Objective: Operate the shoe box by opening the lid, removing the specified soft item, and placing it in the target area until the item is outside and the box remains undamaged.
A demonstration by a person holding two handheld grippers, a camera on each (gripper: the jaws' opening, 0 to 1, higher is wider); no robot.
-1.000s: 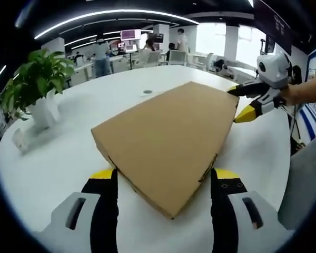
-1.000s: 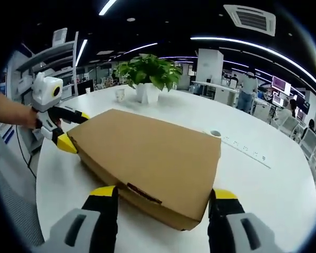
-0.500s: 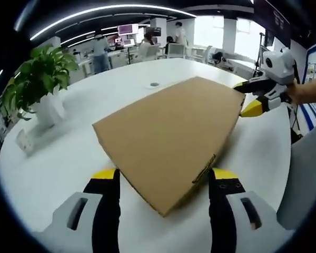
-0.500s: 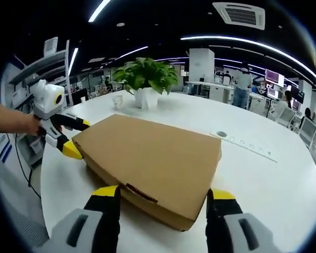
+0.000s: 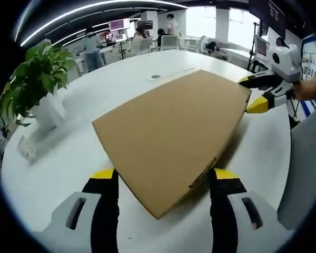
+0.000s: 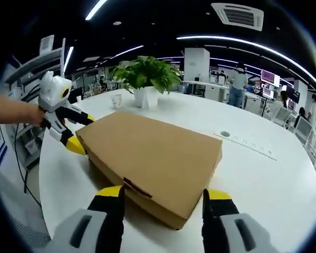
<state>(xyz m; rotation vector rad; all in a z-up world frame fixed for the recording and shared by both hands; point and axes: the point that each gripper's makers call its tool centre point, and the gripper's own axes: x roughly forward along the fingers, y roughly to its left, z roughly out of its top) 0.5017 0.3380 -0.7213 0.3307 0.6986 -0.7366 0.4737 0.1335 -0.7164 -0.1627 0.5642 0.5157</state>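
Observation:
A flat brown cardboard shoe box (image 5: 168,132) lies with its lid down on the white round table (image 5: 68,168). My left gripper (image 5: 164,176) is open, its jaws on either side of the box's near corner, where a shadow shows under the right edge. At the far right corner my right gripper (image 5: 251,94) straddles the box, held by a hand. In the right gripper view the box (image 6: 152,158) has a dark tab on its near side, and my right gripper (image 6: 164,193) stands open around that corner. My left gripper (image 6: 80,133) sits at the far left corner.
A leafy plant in a white pot (image 5: 39,89) (image 6: 147,79) stands on the table beyond the box, with a white cup (image 6: 117,100) beside it. A round cable port (image 6: 225,134) and a power strip (image 6: 247,145) lie to the right. Desks and people fill the background.
In the left gripper view the box's near corner has come closer and shows more shadow beneath. Both grippers have stayed open at their corners.

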